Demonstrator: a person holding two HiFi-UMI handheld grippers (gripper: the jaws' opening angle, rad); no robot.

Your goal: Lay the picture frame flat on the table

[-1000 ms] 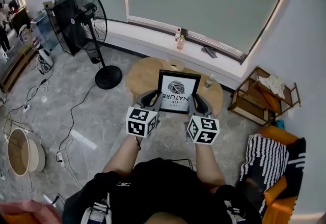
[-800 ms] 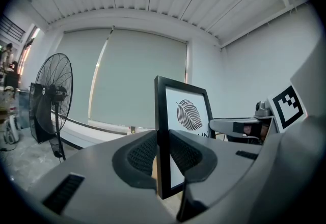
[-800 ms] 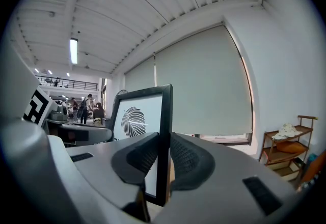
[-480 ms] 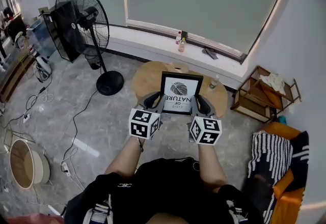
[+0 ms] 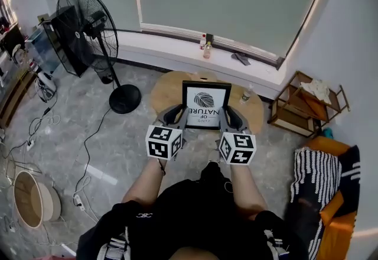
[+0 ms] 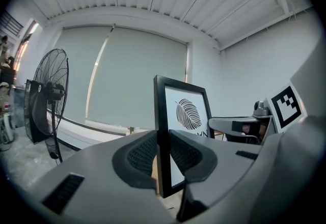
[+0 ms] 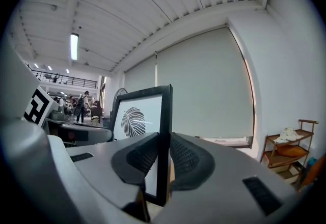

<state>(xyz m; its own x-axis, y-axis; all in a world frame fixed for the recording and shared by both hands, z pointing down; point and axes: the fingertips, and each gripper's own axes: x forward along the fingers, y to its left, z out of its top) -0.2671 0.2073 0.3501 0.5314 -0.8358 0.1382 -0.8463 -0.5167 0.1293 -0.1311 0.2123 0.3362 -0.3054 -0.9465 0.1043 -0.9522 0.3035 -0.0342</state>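
A black picture frame (image 5: 205,104) with a white print of a dark leaf is held above the round wooden table (image 5: 166,88). My left gripper (image 5: 181,116) is shut on its left edge, and my right gripper (image 5: 227,117) is shut on its right edge. In the left gripper view the frame (image 6: 175,131) stands upright between the two pads. In the right gripper view the frame (image 7: 147,136) is pinched the same way. The print's text reads upside down from the head view.
A black standing fan (image 5: 94,34) stands on the floor to the left. A small bottle (image 5: 245,95) sits on the table's right side. A wooden shelf (image 5: 307,105) is at the right, and an orange seat with a striped cushion (image 5: 313,185) lies near it. Cables (image 5: 35,135) cross the floor.
Both grippers still hold the frame by its sides. The frame and grippers have shifted only slightly in the picture as the head camera moved.
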